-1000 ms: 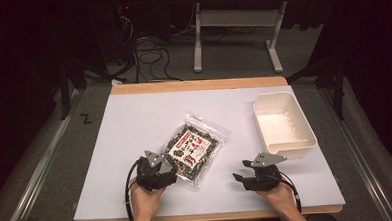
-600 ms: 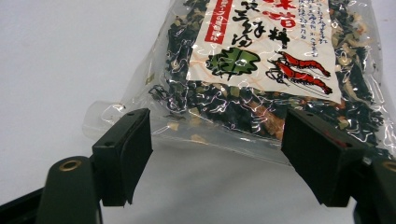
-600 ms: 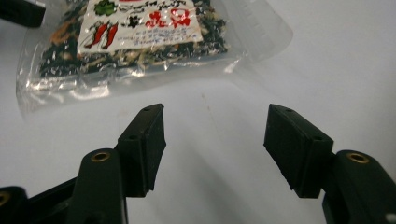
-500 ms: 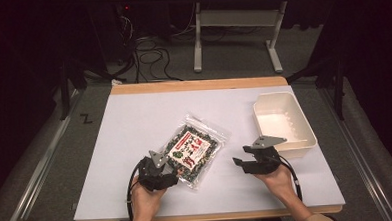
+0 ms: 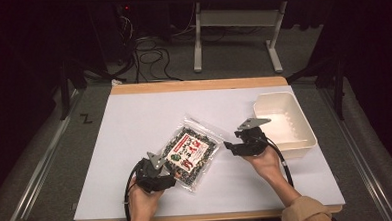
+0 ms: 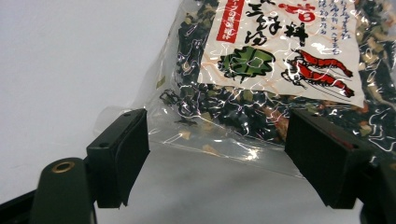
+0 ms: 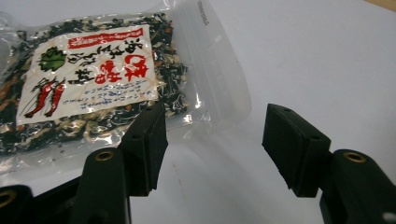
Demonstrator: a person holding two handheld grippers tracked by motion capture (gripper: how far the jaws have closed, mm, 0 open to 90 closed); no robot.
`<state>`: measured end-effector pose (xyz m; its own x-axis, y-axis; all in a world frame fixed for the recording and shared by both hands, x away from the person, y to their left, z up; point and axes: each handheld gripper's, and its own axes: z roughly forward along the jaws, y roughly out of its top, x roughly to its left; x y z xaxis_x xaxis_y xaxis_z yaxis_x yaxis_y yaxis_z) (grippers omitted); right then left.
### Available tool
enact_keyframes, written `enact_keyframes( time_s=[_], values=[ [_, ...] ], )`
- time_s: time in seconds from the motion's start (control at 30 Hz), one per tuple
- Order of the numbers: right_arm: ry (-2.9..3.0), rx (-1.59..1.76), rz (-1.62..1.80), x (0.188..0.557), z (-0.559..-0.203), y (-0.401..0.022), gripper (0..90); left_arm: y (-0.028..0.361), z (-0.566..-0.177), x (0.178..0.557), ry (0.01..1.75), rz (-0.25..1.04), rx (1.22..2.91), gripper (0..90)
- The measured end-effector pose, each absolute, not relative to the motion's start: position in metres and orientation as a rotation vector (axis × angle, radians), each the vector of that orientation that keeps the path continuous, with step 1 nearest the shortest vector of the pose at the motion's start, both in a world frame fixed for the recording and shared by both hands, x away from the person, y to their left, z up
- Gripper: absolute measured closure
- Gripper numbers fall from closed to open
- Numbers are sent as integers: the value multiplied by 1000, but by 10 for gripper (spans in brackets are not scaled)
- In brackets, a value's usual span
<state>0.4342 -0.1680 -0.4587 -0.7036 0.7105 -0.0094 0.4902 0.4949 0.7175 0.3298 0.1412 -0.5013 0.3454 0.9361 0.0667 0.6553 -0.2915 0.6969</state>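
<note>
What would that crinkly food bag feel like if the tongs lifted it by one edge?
The food bag is thin clear film, so it would probably sag. Its loose dried bits look light and may shift downward. The glossy plastic might slip between the left tongs.

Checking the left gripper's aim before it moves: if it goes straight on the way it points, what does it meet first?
The left gripper, jaws open, would likely meet the near clear edge of the snack bag lying on the table; depth is uncertain.

Both tongs are black: the left tongs (image 5: 163,178) and right tongs (image 5: 234,148) each carry a grey three-cornered plate and a black cable. Jaws are blocky, with small screw holes. One tan sleeve (image 5: 303,213).
</note>
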Motion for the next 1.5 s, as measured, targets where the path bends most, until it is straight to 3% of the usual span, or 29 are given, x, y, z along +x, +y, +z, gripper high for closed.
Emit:
enact_keyframes(
  time_s=[0.33,0.77,1.27,1.5],
  values=[
    [2406,1102,996,459,-463,-158,426,137,-506,335,1389,623,2091,237],
    [2448,1202,1011,486,-472,-139,519,138,-506,336,1376,610,2095,247],
    [2534,1212,989,496,-484,-123,719,137,-506,336,1373,619,2107,249],
    [2618,1132,945,489,-481,-122,885,137,-507,336,1369,625,2106,253]
  ],
)
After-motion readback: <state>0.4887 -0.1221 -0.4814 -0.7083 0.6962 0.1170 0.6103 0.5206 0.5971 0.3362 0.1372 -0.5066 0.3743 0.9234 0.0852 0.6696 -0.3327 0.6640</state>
